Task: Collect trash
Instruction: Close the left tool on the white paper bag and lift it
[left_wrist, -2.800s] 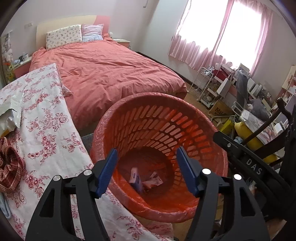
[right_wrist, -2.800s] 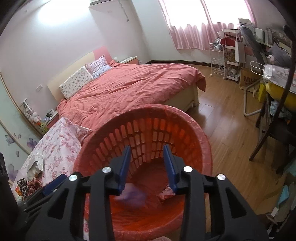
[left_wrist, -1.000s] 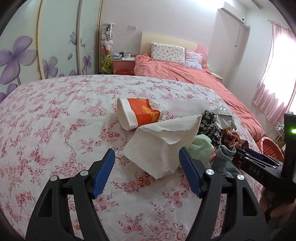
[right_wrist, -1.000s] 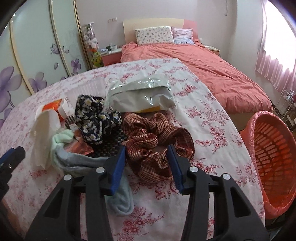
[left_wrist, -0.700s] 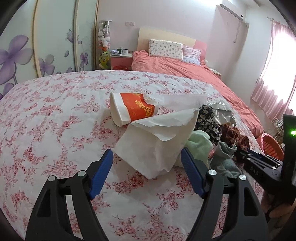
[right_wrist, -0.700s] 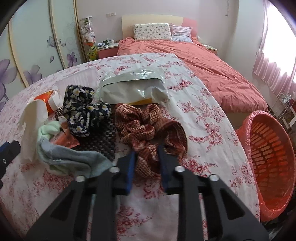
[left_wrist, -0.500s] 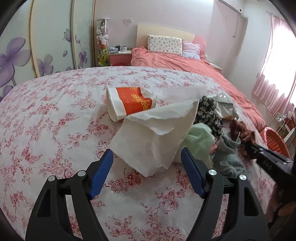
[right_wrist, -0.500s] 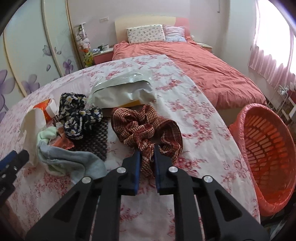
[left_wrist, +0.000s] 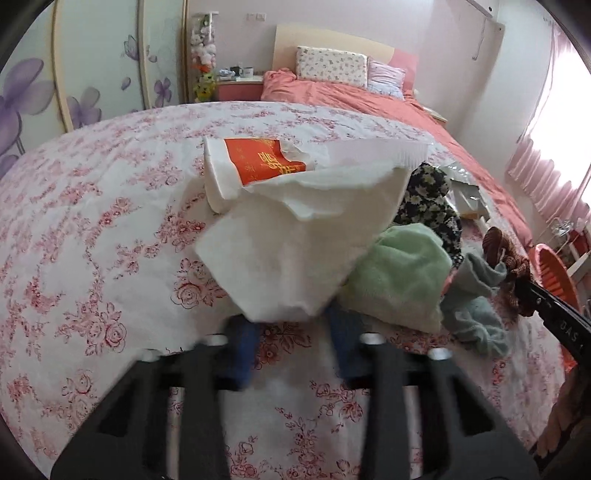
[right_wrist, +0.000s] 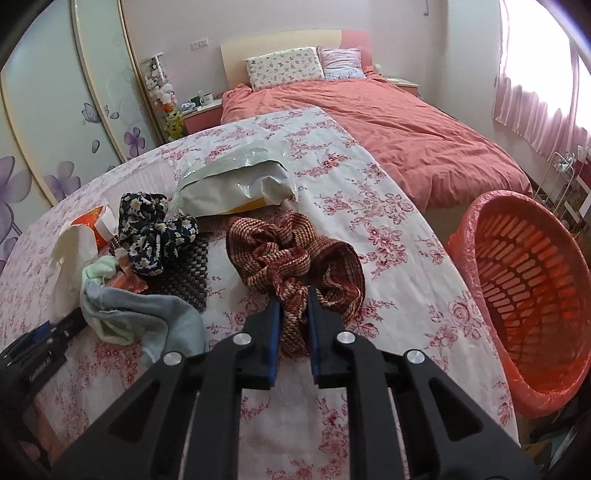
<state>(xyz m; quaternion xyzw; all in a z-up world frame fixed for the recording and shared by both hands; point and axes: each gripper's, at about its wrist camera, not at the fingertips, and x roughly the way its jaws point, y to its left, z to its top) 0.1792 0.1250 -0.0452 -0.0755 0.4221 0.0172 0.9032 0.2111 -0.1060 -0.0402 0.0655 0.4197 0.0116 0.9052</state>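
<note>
Both tools are working the heap of litter and cloth on the table under the white cloth printed with pink roses. The left gripper has just been closing, and its blue fingers, blurred, now sit at the near corner of the crumpled white paper sheet, which hangs between them; whether they pinch it I cannot tell. The right gripper is clamped on a fold of the red-and-cream woven scrunchie, gathering it by the near edge, probably so it lifts in one piece. The orange slotted plastic basket lined with a pink bag stands just beside the table edge, handy for dropping things in.
</note>
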